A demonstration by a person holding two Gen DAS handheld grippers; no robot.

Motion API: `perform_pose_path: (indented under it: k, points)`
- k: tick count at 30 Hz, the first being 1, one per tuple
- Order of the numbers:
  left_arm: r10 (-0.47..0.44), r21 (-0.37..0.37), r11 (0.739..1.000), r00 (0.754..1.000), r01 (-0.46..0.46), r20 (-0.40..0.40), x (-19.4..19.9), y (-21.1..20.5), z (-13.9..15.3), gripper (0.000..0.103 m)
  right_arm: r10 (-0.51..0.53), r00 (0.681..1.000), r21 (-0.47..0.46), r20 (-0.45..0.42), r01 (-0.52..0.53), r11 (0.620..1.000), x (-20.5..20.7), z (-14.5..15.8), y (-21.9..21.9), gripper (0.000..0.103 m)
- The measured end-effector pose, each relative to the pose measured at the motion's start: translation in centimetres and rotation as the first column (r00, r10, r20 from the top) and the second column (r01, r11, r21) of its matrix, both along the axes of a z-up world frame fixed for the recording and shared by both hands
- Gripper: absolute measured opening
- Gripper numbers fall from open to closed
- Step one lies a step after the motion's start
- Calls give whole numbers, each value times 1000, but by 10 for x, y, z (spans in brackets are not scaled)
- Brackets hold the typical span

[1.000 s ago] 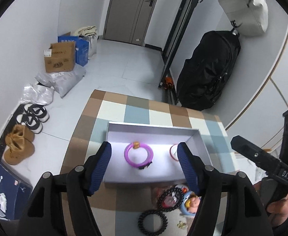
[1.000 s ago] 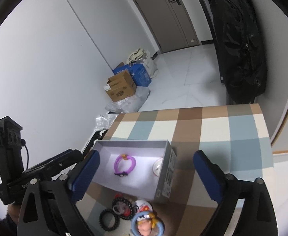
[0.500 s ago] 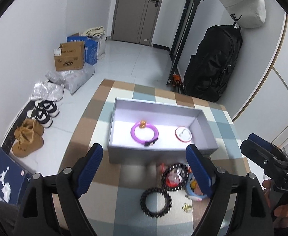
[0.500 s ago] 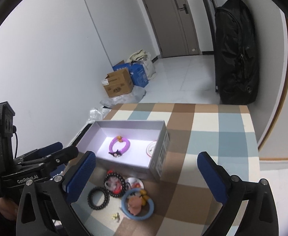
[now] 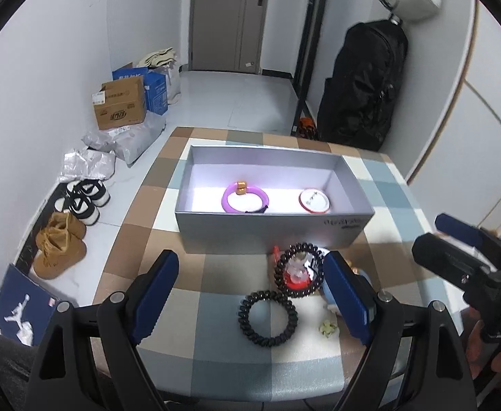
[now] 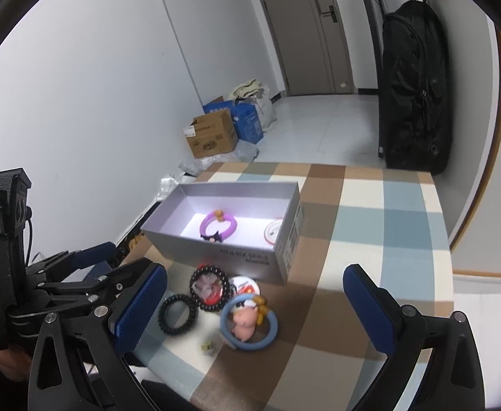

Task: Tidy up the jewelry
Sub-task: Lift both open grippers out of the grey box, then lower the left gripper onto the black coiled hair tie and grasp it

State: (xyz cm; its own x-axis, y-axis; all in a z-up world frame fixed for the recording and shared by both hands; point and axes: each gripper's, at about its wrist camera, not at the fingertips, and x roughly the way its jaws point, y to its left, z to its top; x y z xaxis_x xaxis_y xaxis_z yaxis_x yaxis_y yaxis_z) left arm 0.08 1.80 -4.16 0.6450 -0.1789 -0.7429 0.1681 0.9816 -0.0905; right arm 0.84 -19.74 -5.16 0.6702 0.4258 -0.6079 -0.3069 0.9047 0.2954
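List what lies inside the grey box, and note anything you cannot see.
Inside the grey box: a purple bracelet with a gold charm, and a red-rimmed round badge. The near wall covers the floor strip behind it, so anything there is unseen.

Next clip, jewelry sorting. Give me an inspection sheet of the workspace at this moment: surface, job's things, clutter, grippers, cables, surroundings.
Surface: checked tablecloth covers the table.
Job's things: open grey box holds purple bracelet and red-rimmed round piece. In front of it lie black coil ring, black bead bracelet, blue ring with pink figure, small yellowish charm.
Clutter: nothing seen on the table.
Grippers: left gripper open, empty; right gripper open, empty.
Cables: black cable on the left gripper's body.
Surroundings: cardboard box, shoes, black bag, door.
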Motion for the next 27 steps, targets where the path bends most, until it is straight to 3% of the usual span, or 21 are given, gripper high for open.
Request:
perform_pose_path:
  k: [6, 10, 15, 19, 25, 27]
  points:
    - [-66, 1, 998, 992, 66, -111, 2, -5, -21, 83, -7, 1000, -7, 5, 7, 1000, -7, -2, -2, 103]
    - [-89, 49, 994, 984, 98, -152, 0, -11, -29, 83, -16, 1000, -6, -10, 16, 1000, -8, -4, -4, 103]
    - [-89, 25, 995, 975, 96, -204, 3, -8, -34, 83, -22, 1000, -7, -12, 21, 1000, -8, -5, -6, 103]
    - [-87, 23, 995, 967, 95, -241, 5, -9, -41, 70, -28, 999, -5, -26, 28, 1000, -6, -6, -8, 103]
    - [-86, 38, 994, 963, 99, -256, 8, -11, -46, 61, -27, 999, 4, -23, 27, 1000, -7, -4, -9, 103]
    - [-83, 82, 991, 966, 105, -244, 6, -15, -46, 55, -24, 1000, 4, -21, 24, 1000, -8, -3, -9, 103]
